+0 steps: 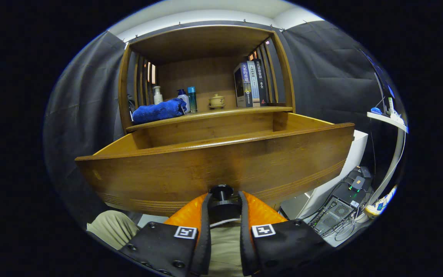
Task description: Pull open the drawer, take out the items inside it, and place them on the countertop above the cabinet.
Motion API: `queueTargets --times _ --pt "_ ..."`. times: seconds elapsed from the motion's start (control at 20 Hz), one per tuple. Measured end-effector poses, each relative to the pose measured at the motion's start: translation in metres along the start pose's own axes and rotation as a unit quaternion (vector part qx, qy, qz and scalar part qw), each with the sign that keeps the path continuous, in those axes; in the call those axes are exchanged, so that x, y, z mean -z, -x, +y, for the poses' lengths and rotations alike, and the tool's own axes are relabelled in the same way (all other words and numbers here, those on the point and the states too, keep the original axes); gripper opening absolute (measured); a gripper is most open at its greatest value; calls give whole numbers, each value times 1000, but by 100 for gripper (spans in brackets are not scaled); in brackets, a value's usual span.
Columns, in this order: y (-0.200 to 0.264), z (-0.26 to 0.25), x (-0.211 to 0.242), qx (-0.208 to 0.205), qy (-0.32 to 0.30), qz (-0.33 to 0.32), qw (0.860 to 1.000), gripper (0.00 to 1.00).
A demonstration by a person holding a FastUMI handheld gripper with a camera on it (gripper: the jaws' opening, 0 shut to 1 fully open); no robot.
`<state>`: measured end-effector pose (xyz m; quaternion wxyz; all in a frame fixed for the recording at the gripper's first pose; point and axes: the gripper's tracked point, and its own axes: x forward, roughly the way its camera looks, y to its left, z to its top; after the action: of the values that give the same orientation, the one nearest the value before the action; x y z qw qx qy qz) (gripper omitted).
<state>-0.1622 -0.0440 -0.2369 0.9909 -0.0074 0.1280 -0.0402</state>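
1. Between the two fingers of the hand-held gripper (223, 202) sits the dark round knob (221, 191) of the drawer (214, 169); both fingers press its sides, so the hand-held gripper is clenched on the knob.
2. Straight ahead of the fingers rises the drawer front, its long axis running across from side to side; the drawer stands pulled well out from the cabinet, and its inside is hidden behind the front panel, so what lies in it cannot be told.
3. Beyond and above the drawer lies the desk (210, 114), the wooden top of the cabinet; it already carries a blue towel (158, 110), some bottles (188, 99), a small lidded pot (217, 100) and upright books (250, 82).
4. Open room on the desk appears along its front edge, between the towel and the books; the next move, by my judgement, means letting go of the knob, rising over the drawer's top edge and reaching down inside.
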Motion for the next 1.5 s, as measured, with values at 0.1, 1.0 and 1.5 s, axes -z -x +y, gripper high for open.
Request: queueTargets --times 0.1,1.0,1.5 --pt "5 4 -3 -1 -19 9 1000 45" --pt "-24 36 -157 -39 -16 9 999 98" --pt "-104 45 -157 -40 15 123 991 99"
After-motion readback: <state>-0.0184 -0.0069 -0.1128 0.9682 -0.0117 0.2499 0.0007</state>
